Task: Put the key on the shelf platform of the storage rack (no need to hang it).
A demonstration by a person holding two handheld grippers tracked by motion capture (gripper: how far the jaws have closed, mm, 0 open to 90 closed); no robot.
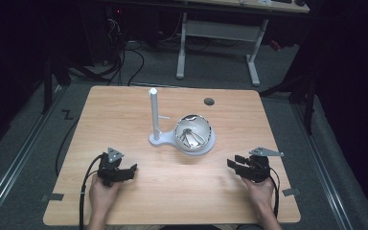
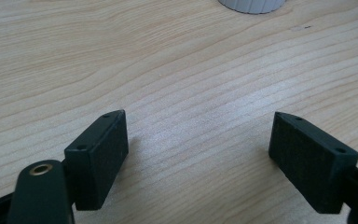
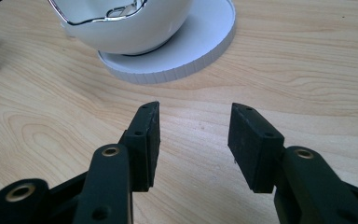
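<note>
While both grippers are waiting near the table's (image 1: 124, 103) front edge, left gripper (image 1: 123, 173) and right gripper (image 1: 235, 164) are holding jaws apart and empty, probably readying for the white round bowl (image 1: 193, 132) sitting mid-table on its white post-stand (image 1: 154, 115).

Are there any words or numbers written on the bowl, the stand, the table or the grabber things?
None: no words, numbers or labels can be read.
The shiny white round bowl, its white round stand with the upright post, the light wooden table, the black left gripper and the black right gripper all look blank.
The dark zigzag mark on the grey floor is too small to read as a sign.
</note>
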